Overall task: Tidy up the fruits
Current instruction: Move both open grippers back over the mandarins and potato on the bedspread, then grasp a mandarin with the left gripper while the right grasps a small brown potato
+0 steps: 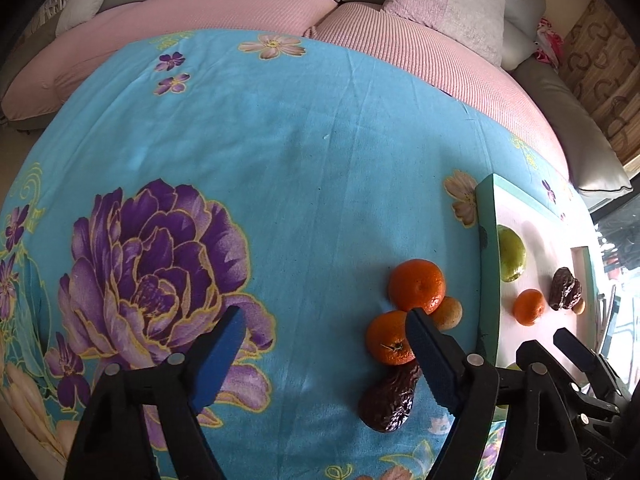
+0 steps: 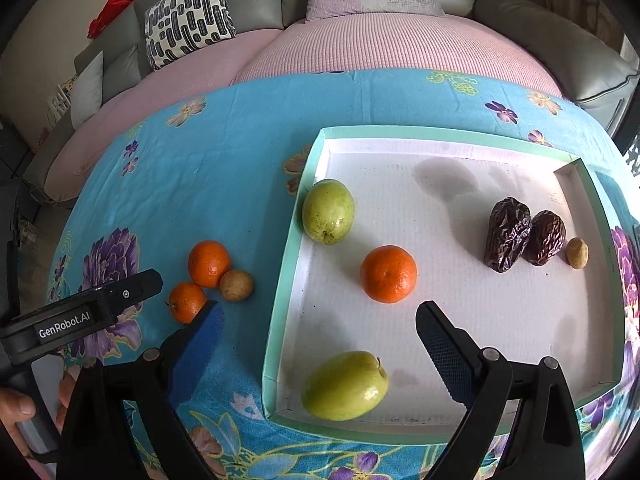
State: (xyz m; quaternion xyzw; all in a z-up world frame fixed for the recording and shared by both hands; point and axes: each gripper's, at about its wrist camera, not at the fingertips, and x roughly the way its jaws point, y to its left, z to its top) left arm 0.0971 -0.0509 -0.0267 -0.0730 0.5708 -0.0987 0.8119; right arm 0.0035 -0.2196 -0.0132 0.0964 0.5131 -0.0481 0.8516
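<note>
On the blue floral cloth (image 2: 248, 160), far left in the right wrist view: a hand (image 2: 16, 408) grips the handle of the left gripper (image 1: 324, 314), body marked GenRobot.AI. Its jaws are spread wide, nothing between them. In its own view the right finger sits in front of the loose fruit cluster; cannot tell if it touches.

Loose cluster on the cloth, left of the tray: larger orange (image 2: 209, 263), smaller orange (image 2: 187, 302) just below it, small tan fruit (image 2: 236, 285) touching the larger orange. Left wrist view adds a dark wrinkled date (image 1: 390, 402) nearest the camera, just below the smaller orange.

Next: tray (image 2: 280, 280), green rim, white floor. Inside, left to right: green fruit (image 2: 328, 211) against the left wall, second green fruit (image 2: 345, 385) near the front left corner, single orange (image 2: 388, 274) mid-floor, two dates (image 2: 522, 240) side by side and touching, small tan fruit (image 2: 577, 253) just right of them, near the right wall.

Right gripper (image 2: 316, 312) also wide apart, empty. Left finger over the cloth beside the smaller orange, right finger over the tray floor; the tray's left wall and the nearer green fruit show between them.

Behind the table: pink-covered sofa (image 2: 360, 48), patterned cushion (image 2: 188, 20).
</note>
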